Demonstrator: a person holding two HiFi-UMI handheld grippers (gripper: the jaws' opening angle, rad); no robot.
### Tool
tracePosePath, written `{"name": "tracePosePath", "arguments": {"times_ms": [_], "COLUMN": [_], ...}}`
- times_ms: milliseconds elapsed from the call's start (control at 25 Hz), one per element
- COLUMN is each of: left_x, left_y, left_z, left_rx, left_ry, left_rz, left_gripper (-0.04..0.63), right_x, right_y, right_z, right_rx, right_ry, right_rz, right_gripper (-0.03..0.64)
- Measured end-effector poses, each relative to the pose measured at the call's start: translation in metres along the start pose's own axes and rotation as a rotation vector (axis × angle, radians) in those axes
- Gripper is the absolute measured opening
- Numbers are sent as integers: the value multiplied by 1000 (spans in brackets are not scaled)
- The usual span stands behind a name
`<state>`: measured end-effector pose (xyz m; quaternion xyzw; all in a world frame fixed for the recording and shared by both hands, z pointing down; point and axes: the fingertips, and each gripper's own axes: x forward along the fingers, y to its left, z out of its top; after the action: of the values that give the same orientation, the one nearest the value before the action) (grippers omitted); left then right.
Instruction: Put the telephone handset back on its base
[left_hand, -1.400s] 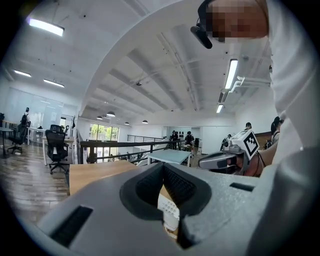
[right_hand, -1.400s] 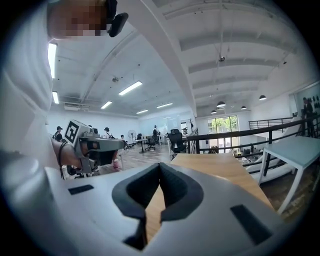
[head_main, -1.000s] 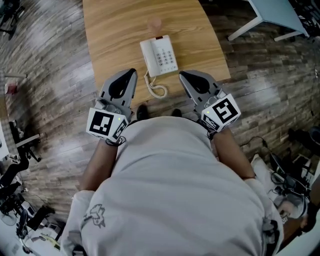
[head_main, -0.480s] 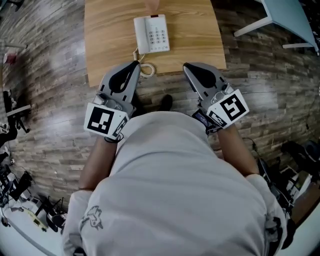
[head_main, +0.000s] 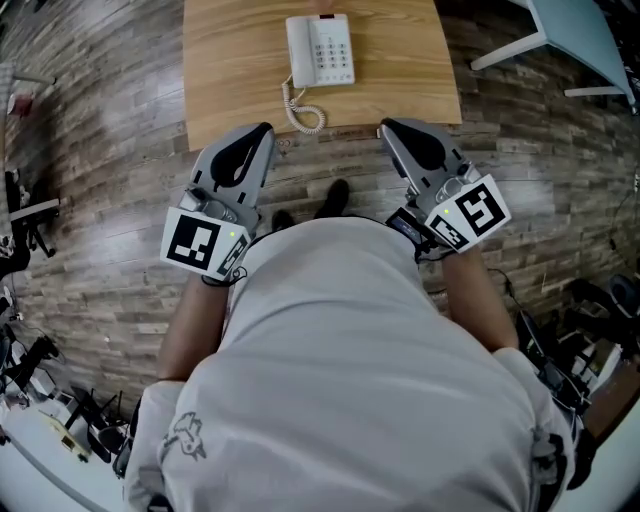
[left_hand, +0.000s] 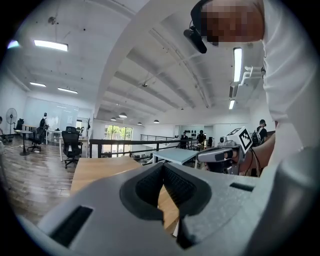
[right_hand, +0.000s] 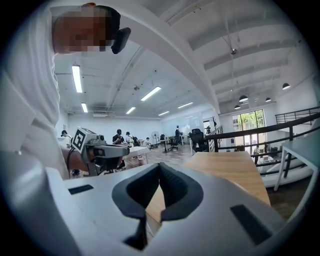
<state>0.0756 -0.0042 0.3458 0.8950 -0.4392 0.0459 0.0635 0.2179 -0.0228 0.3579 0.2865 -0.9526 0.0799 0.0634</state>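
Left tool (head_main: 262, 132) and right tool (head_main: 386, 126) hang closed and empty before the tabletop (head_main: 225, 70), short of the phone (head_main: 320, 50) on it.

Grey-brown plank floor (head_main: 100, 150) all round. Light wooden tabletop (head_main: 400, 60) at 12 o'clock, pale blue table (head_main: 575, 25) at 1 o'clock. Cables and gear (head_main: 590, 340) strewn on the floor at 4 o'clock. Overhead, white beamed ceiling (left_hand: 150, 75) with strip lights (left_hand: 51, 45). Far off, bright windows (left_hand: 117, 132), black railing (left_hand: 125, 142), black office chair (left_hand: 71, 142).
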Motion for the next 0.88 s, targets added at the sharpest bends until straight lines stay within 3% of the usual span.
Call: {"name": "tracePosePath", "arguments": {"times_ms": [400,880], "left_x": [-86,-161], "left_y": [18,16], "left_z": [4,1], "left_rx": [7,33], "left_ry": [-30,-55], "left_rz": [2,-54], "left_gripper": [6,6], "right_x": [9,8], "right_y": [89,185], "right_z": [12,12], "right_rx": [-54,-83], "right_ry": [-26,-63], "right_rz": [-25,-49], "right_gripper": [6,6]}}
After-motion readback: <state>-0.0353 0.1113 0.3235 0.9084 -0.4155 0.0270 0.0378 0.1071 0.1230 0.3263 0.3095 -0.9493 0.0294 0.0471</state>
